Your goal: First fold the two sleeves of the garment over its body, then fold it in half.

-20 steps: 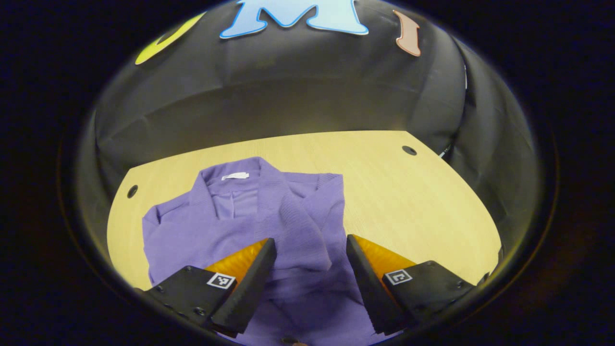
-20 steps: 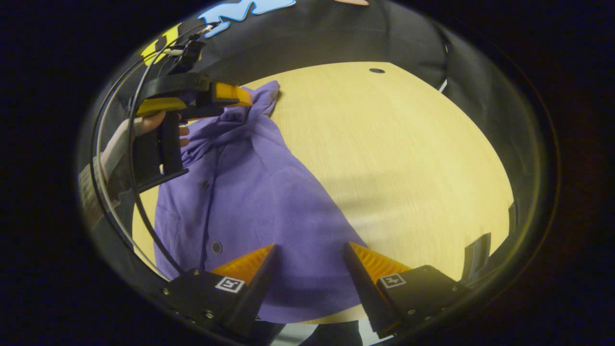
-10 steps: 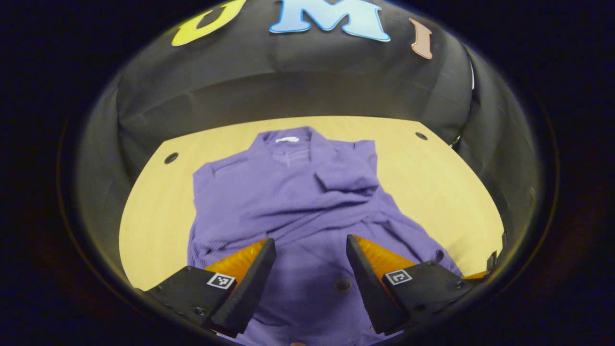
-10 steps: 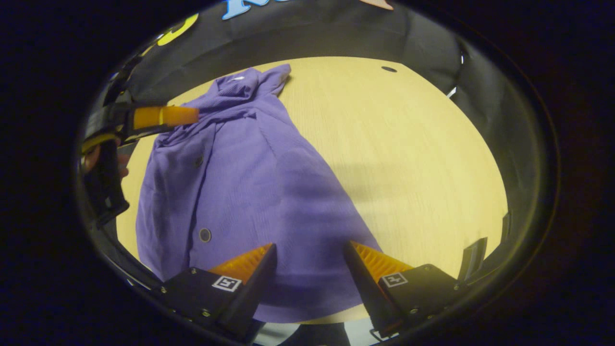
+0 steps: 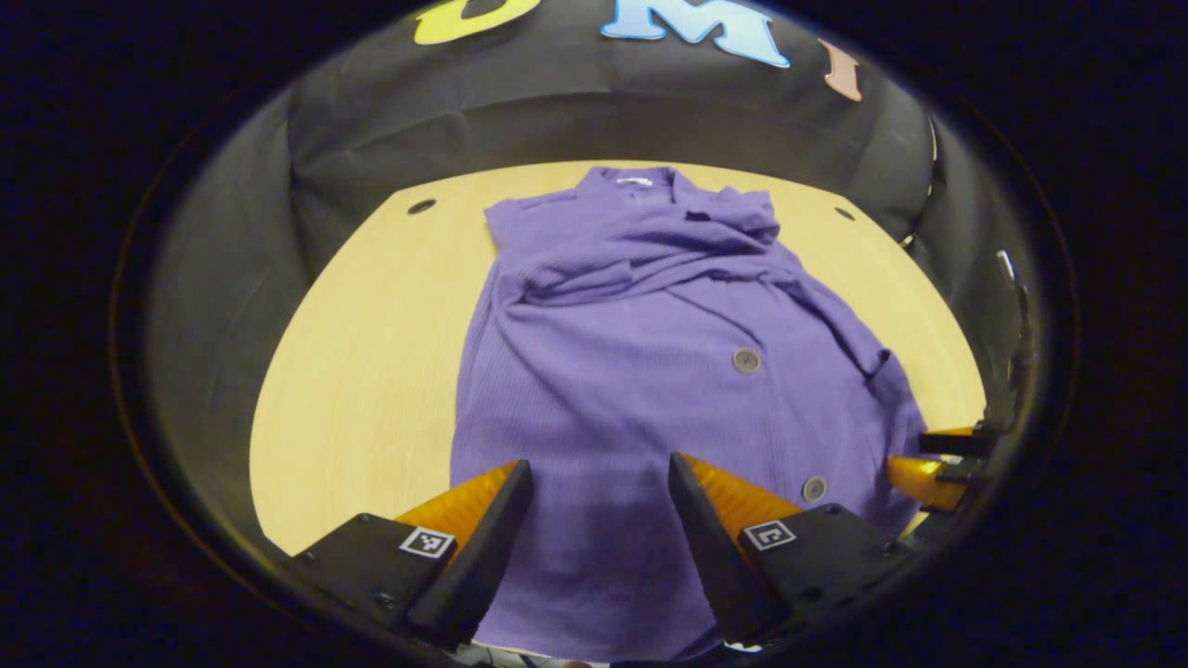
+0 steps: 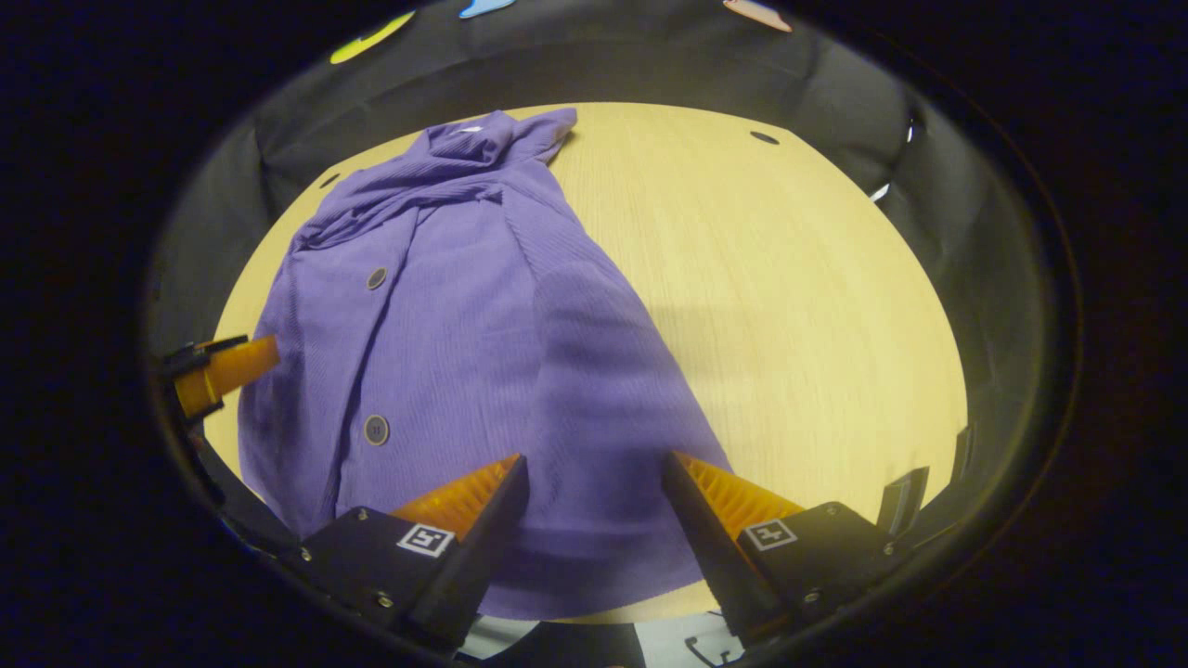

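Note:
A purple buttoned garment (image 5: 650,371) lies flat on the wooden table (image 5: 371,353), collar (image 5: 631,181) far and hem near. Both sleeves (image 5: 640,260) lie bunched across the chest. My left gripper (image 5: 599,466) hovers open over the hem's left half, with nothing between its fingers. In the right gripper view the garment (image 6: 445,315) runs from the far collar to the near hem, and my right gripper (image 6: 592,461) stands open over the hem's right part. A finger (image 6: 227,366) of the left gripper shows at the left edge beside the hem.
Bare table top (image 6: 789,278) stretches to the right of the garment, with small round holes (image 6: 764,137) near its far corners. The black cloth wall closes in behind and at both sides. A finger (image 5: 921,471) of the right gripper shows at the far right edge.
My left gripper has drawn back from the collar and sleeves to the hem, staying open. The right gripper has hardly moved. The sleeves lie where they were dropped.

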